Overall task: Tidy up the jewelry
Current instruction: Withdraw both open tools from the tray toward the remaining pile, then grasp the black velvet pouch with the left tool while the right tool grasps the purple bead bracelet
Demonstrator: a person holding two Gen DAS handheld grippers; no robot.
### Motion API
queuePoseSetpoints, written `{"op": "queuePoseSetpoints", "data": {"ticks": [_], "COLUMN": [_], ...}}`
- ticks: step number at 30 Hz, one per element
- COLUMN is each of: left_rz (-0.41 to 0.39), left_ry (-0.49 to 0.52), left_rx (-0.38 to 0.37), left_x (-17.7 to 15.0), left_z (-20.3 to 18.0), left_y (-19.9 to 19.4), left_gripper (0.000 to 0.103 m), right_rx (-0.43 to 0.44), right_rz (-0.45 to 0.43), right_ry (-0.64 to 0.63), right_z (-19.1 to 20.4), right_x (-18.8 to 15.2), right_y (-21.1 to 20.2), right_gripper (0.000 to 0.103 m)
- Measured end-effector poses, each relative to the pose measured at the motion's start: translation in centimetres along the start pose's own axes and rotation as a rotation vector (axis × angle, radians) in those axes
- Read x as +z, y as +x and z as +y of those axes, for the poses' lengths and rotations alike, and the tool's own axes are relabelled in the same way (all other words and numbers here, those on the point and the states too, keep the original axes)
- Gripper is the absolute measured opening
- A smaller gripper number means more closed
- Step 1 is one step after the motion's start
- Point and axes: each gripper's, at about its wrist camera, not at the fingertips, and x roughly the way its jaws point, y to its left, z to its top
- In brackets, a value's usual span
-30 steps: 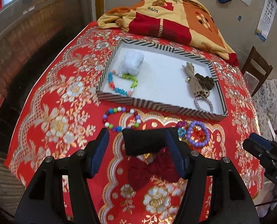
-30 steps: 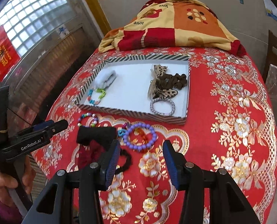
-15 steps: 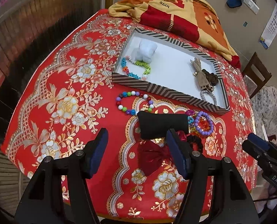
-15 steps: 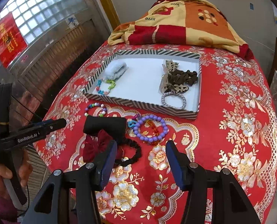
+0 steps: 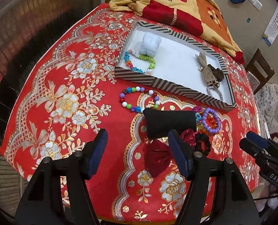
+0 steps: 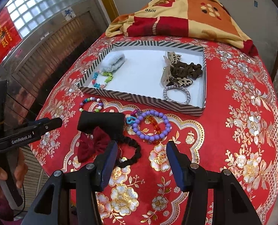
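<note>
Red floral table [image 6: 242,112] holds a light, slippery purple bead bracelet [image 6: 151,124], best pinched across its strand; both tools hover open, empty.

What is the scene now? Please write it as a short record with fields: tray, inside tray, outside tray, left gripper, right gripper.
tray: striped tray on the red tablecloth
inside tray: white cloth roll, colourful bracelet, brown hair ties, silver bracelet
outside tray: bead bracelet, black cushion, purple bracelet, red bow, black hair tie
left gripper: open, empty
right gripper: open, empty
</note>
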Motion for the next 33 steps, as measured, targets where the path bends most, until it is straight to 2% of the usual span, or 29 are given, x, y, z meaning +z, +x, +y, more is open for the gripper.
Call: {"op": "queuePoseSetpoints", "data": {"ticks": [12,25,29,33], "left_rz": [0.004,0.089,0.098,0.104], "left_ry": [0.024,-0.074,-0.05,-0.031], "left_rx": [-0.002,-0.121,-0.127,-0.132], "left_x": [0.6,1.5,1.7,2.1], "left_z": [-0.6,1.4,0.5,-0.3], "left_y": [0.8,3.0,3.9,4.8], "left_gripper": [0.067,0.067,0.067,0.067], "right_rx": [-0.016,-0.04,-0.051,-0.077], "right_rz": [0.015,0.03,0.018,0.025], "right_ry": [0.03,0.072,0.055,0.027], "right_z": [-1.2,-3.5,-3.6,-4.0], "right_x": [0.7,1.0,1.2,1.8], "right_y": [1.5,4.1,4.9,6.0], "right_gripper": [0.052,0.052,0.052,0.043]}}
